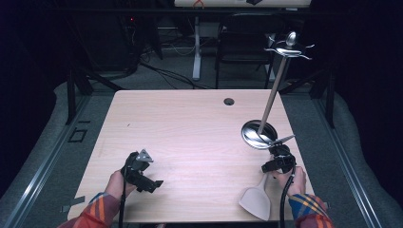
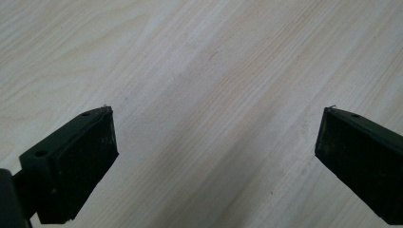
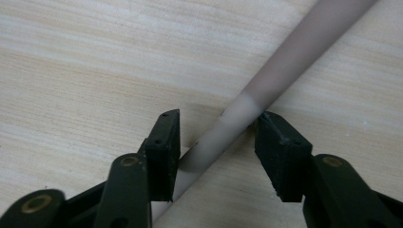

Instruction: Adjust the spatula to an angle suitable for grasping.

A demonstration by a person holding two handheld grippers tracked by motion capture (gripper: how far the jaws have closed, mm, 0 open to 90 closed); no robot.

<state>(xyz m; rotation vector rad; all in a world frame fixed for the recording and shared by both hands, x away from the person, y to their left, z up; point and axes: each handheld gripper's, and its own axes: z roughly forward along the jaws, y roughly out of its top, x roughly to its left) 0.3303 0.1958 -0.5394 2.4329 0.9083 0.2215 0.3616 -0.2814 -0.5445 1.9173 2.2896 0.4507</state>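
A pale grey spatula (image 1: 256,202) lies flat on the wooden table (image 1: 190,123) near the front right, blade toward me. My right gripper (image 1: 275,164) is lowered over its handle (image 3: 294,52). In the right gripper view the handle runs slantwise between the jaws of the right gripper (image 3: 218,115); the pads flank it closely with slack still showing, so the gripper is open. My left gripper (image 1: 152,183) rests at the front left. Its jaws stand wide apart, and the left gripper (image 2: 216,109) has only bare wood between them.
A metal utensil stand rises just beyond the right gripper, with a round shiny base (image 1: 259,135), a slanted pole (image 1: 273,95) and hooks at the top (image 1: 289,47). A cable hole (image 1: 229,101) sits near the table's far edge. A chair stands behind the table.
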